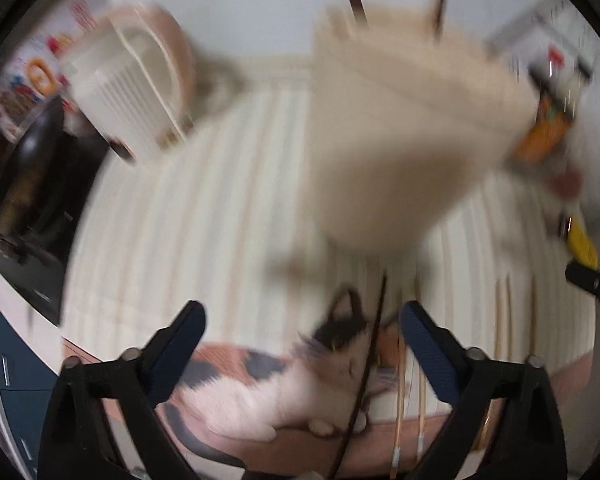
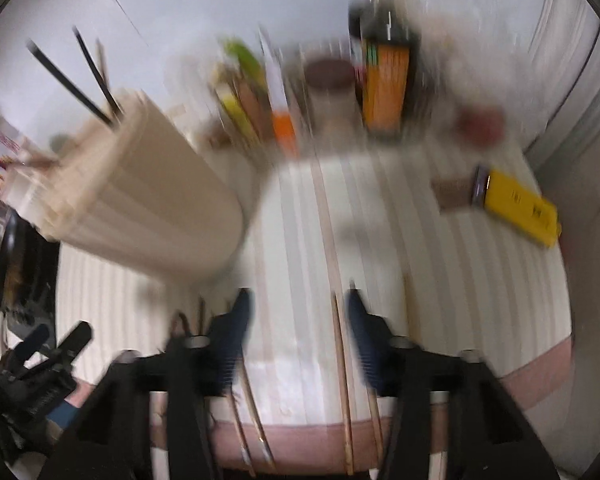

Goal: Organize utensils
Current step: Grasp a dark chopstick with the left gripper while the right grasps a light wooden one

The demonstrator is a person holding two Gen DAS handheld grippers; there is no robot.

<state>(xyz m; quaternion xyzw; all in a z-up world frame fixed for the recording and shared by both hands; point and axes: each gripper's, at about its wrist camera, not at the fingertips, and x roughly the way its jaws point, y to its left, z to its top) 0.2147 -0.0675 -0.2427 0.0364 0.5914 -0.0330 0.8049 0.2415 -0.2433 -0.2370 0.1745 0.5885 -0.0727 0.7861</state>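
The right gripper (image 2: 296,336) hangs steeply over the bench, its blue-padded jaws partly spread and pinching nothing. Between them, on the cream ribbed mat (image 2: 440,280), lies a long pale wooden chopstick (image 2: 342,356); its long axis runs away from the jaws towards the tall beige ribbed utensil holder (image 2: 152,208), so the pads stand either side of it. More thin sticks lie just beside it, blurred.

The left gripper (image 1: 300,344) has its jaws spread wide, also empty. Between them a thin dark chopstick (image 1: 364,376) runs lengthwise, crossing a calico cat picture (image 1: 284,384) on the mat's pink border. The holder rises just beyond both, with two dark sticks (image 2: 84,76) already standing in it.

I judge each hand is near its own stick, the right better centred.
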